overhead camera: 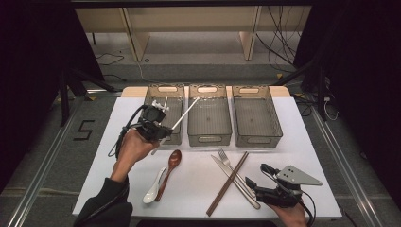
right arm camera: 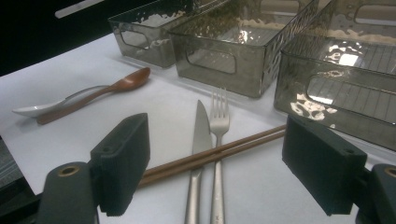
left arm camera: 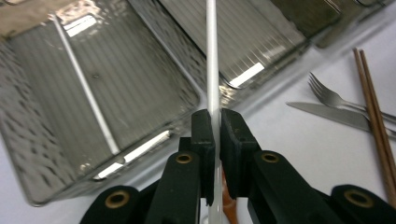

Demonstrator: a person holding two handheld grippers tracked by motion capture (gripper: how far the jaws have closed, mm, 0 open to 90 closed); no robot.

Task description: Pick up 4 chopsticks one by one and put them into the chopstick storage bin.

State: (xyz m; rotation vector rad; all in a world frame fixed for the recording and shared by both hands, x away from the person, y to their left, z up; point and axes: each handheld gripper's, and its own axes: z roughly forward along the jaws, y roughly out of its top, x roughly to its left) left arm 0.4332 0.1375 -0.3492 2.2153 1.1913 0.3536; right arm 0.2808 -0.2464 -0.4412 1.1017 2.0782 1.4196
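- Left gripper [overhead camera: 163, 133]: jaws clamped tight on a thin white chopstick [overhead camera: 185, 113], pinched near its lower end; in the left gripper view the stick [left arm camera: 211, 56] runs straight up from between the black pads.
- The held stick is lifted off the table, angled up and to the right; its far tip sits over the rim between the left smoked-plastic bin [overhead camera: 163, 112] and the middle smoked-plastic bin [overhead camera: 209, 115].
- A second white chopstick [left arm camera: 84, 84] lies flat on the floor of the left bin, running diagonally.
- Right smoked-plastic bin [overhead camera: 256, 115] stands beside the middle one; all three sit in a row at the far side of the white table top [overhead camera: 293, 142].
- Right gripper [overhead camera: 257, 182]: jaws wide apart, nothing between the pads, low over the near right of the table.
- Just ahead of it: a steel fork [right arm camera: 218, 140] and a steel table knife [right arm camera: 201, 140] side by side, with a pair of brown wooden chopsticks [right arm camera: 219, 151] lying crossed on top of them.
- Near left of centre: a brown wooden spoon [overhead camera: 171, 165] lying partly across a white ceramic soup spoon [overhead camera: 154, 189], touching it.
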